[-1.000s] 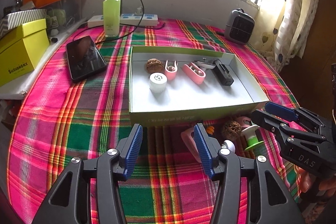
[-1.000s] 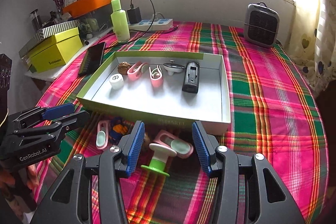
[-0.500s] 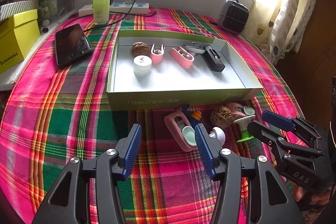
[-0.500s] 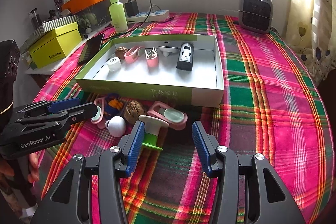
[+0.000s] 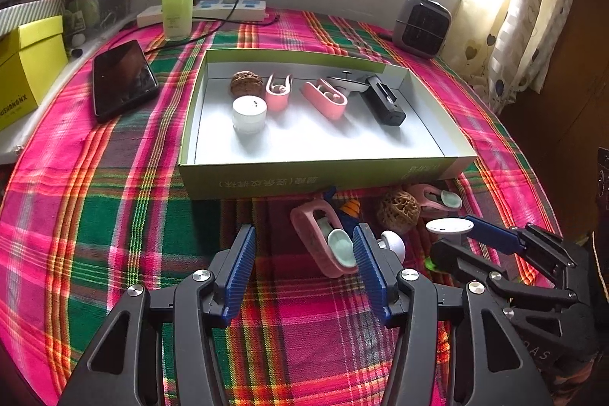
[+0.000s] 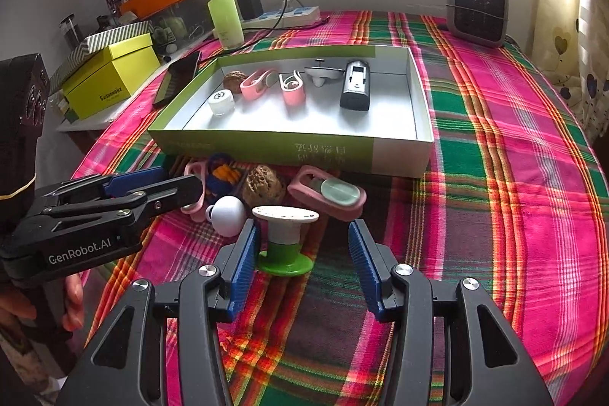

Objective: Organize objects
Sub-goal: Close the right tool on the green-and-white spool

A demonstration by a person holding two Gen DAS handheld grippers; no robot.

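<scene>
Nearest the right wrist camera, the right gripper [image 6: 300,263] is seen spread wide, its blue ribbed fingers [image 6: 243,263] standing either side of a white-topped spool on a green flared base [image 6: 286,238]. The left finger appears just beside or touching the spool; the right finger is well apart from it, so nothing is pinched. The step in hand is judged to be the pick-up of this spool for transfer into the tray; the next move would call for centring the spool between the fingers and pressing them together on its white waist.

The left gripper [image 5: 302,265] is likewise held spread and empty, its right finger just beside a pink oval clip with a pale green pad [image 5: 323,240] lying on the plaid cloth [image 5: 114,215].

Slightly farther lie a small white ball [image 6: 227,214], a brown wrinkled walnut [image 6: 263,183], a second pink clip [image 6: 327,196] and a blue-and-orange item [image 6: 222,174], all loose before the tray's wall.

Beyond them sits the shallow green-walled cardboard tray [image 6: 266,147], where a walnut, a white cap, two pink clips, a silver piece and a black block are already lined up. Sorting is judged roughly half done.
</scene>
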